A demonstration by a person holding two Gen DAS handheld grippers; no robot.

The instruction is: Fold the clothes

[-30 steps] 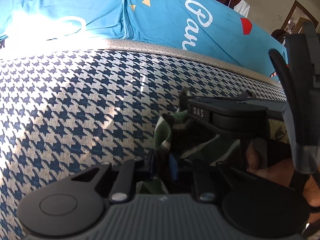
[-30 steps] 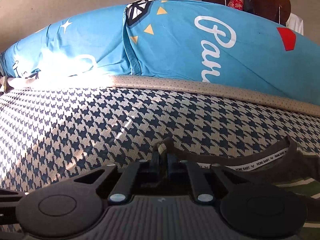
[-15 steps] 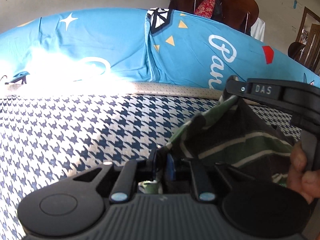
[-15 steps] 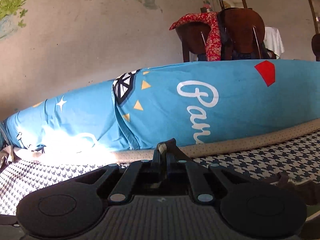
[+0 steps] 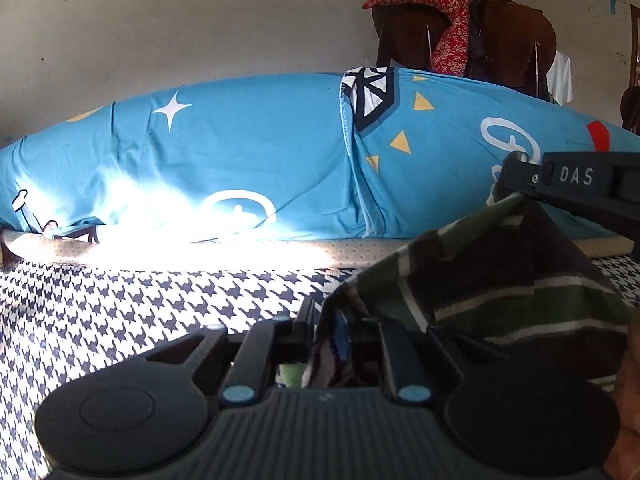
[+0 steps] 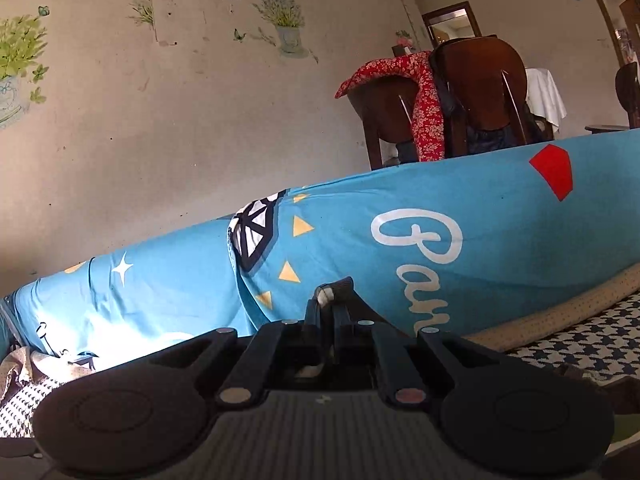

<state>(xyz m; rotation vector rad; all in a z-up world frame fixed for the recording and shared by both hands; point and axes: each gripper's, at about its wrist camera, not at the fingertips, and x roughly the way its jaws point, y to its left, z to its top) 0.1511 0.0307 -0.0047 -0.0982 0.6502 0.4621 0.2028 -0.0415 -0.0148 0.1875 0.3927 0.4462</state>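
Currently the striped garment (image 5: 520, 292), dark green with cream bands, soft knit, hangs taut at 3 o'clock between the left gripper (image 5: 334, 336) and right gripper (image 6: 330, 312), above the houndstooth woven bed cover (image 5: 140, 312). Both jaws pinch its edge. Smooth blue printed bolster (image 5: 240, 160) at 12 o'clock.

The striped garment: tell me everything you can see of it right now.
The striped garment is soft dark cloth with green and off-white stripes, lifted off the houndstooth bedcover and stretched taut. The left gripper pinches one edge; the right gripper clamps another, higher. In its own view the right gripper grips a dark hem.
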